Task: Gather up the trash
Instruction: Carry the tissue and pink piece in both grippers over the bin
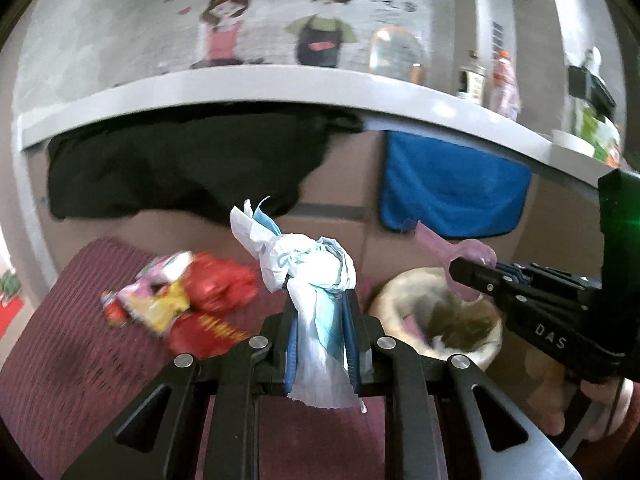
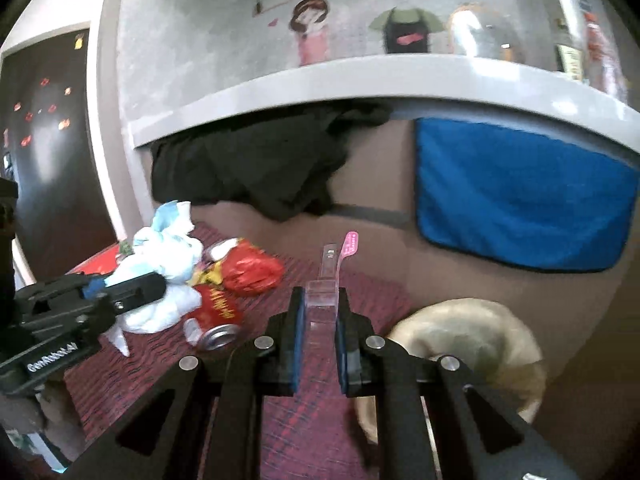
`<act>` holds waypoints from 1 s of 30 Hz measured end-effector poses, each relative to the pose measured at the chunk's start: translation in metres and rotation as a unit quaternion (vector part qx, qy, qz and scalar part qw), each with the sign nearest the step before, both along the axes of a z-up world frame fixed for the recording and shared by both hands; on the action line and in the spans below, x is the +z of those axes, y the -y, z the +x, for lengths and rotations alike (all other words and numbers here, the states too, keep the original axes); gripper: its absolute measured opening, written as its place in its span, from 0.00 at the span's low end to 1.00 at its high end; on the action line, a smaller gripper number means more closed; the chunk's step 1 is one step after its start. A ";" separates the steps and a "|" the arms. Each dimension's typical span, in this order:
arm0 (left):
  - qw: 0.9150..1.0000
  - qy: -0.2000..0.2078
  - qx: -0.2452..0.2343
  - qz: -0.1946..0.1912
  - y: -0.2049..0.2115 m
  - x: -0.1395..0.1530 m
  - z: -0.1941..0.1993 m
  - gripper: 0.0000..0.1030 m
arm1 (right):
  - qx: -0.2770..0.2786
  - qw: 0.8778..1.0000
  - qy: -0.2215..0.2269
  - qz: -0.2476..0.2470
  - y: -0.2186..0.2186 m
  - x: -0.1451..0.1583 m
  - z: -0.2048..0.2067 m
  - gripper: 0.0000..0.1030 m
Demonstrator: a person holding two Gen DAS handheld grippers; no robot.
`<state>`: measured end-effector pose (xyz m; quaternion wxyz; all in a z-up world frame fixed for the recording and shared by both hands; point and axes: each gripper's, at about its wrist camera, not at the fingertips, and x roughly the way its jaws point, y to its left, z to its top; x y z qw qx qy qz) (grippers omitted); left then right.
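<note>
Nearest the lens in the left wrist view, left gripper (image 1: 320, 300) pinching crumpled white-and-blue paper (image 1: 308, 268), long axis toward twelve o'clock. At nine o'clock, red wrappers and can (image 1: 192, 308) left on maroon mat (image 1: 60, 340). At three o'clock, beige bin (image 1: 440, 320) just beside, nearer the right gripper (image 2: 318, 304), pressed on a clear-and-pink plastic piece (image 2: 328, 272) pointing to twelve. Likely next: both loads swung rightward over the bin, at four o'clock from the right gripper.

Crumpled white-and-blue paper wrapper (image 1: 308, 268), a clear glossy plastic strip (image 2: 324, 292), shiny red foil packets (image 2: 250, 268) and a metal can (image 2: 218, 336) lay above a coarse woven maroon mat (image 1: 80, 344); the blue towel (image 2: 520, 196) looked fuzzy.
</note>
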<state>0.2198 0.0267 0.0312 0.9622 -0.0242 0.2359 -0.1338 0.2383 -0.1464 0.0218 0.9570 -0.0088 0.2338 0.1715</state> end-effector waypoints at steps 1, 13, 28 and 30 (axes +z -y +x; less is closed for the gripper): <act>1.000 0.004 -0.008 0.002 0.013 0.002 0.003 0.19 | -0.009 1.000 0.006 0.000 0.010 0.003 -0.002 0.12; 0.998 0.022 -0.056 0.003 0.114 0.004 0.035 0.20 | -0.093 0.995 0.026 0.002 0.106 0.008 0.008 0.12; 0.998 0.025 -0.053 0.000 0.150 -0.028 0.064 0.20 | -0.109 0.994 0.015 0.012 0.142 -0.023 0.028 0.12; 0.998 0.018 -0.053 -0.001 0.152 -0.035 0.069 0.20 | -0.108 0.994 0.008 0.014 0.144 -0.029 0.034 0.12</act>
